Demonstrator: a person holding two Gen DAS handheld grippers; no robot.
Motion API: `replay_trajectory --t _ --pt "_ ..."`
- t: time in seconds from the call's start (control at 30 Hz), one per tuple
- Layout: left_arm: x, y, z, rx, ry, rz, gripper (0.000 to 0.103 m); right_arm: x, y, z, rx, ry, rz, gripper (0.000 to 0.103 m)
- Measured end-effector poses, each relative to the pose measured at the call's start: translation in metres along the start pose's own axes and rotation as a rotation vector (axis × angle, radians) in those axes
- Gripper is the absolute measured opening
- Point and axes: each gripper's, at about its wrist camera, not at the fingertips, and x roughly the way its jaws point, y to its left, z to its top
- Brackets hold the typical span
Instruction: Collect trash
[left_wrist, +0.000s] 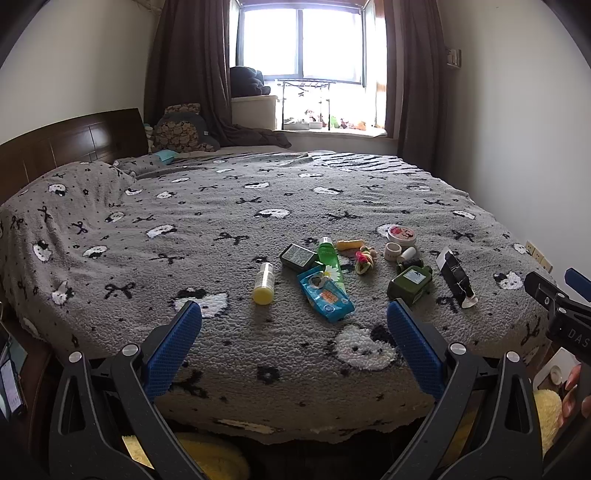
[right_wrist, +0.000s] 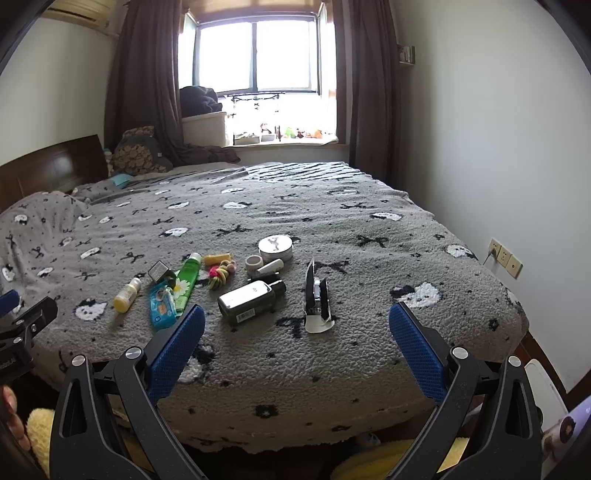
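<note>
Several small items lie on the grey bedspread (left_wrist: 184, 229): a yellow bottle (left_wrist: 263, 283) (right_wrist: 126, 295), a blue wipes pack (left_wrist: 325, 294) (right_wrist: 161, 304), a green tube (left_wrist: 330, 263) (right_wrist: 187, 281), a dark green flask (left_wrist: 410, 283) (right_wrist: 248, 302), and a flattened black-and-white carton (left_wrist: 455, 276) (right_wrist: 316, 300). My left gripper (left_wrist: 294, 317) is open and empty, just short of the wipes pack. My right gripper (right_wrist: 296, 321) is open and empty, at the bed's near edge in front of the carton and flask.
Also on the bed are a small dark box (left_wrist: 297, 255), a coloured hair tie (left_wrist: 364, 260), a round tin (left_wrist: 402, 234), a small jar (left_wrist: 392, 252). A wooden headboard (left_wrist: 70, 140) stands left. The wall with sockets (right_wrist: 504, 256) is right. Yellow slippers (left_wrist: 210, 458) lie below.
</note>
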Motion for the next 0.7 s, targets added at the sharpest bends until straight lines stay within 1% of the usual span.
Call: replay_trajectory --t 0.7 --pt "-0.0018 0.0009 0.0013 -0.001 -0.007 0.003 0.095 -0.0011 0.0036 0.0015 -0.008 0.001 0.017 0.1"
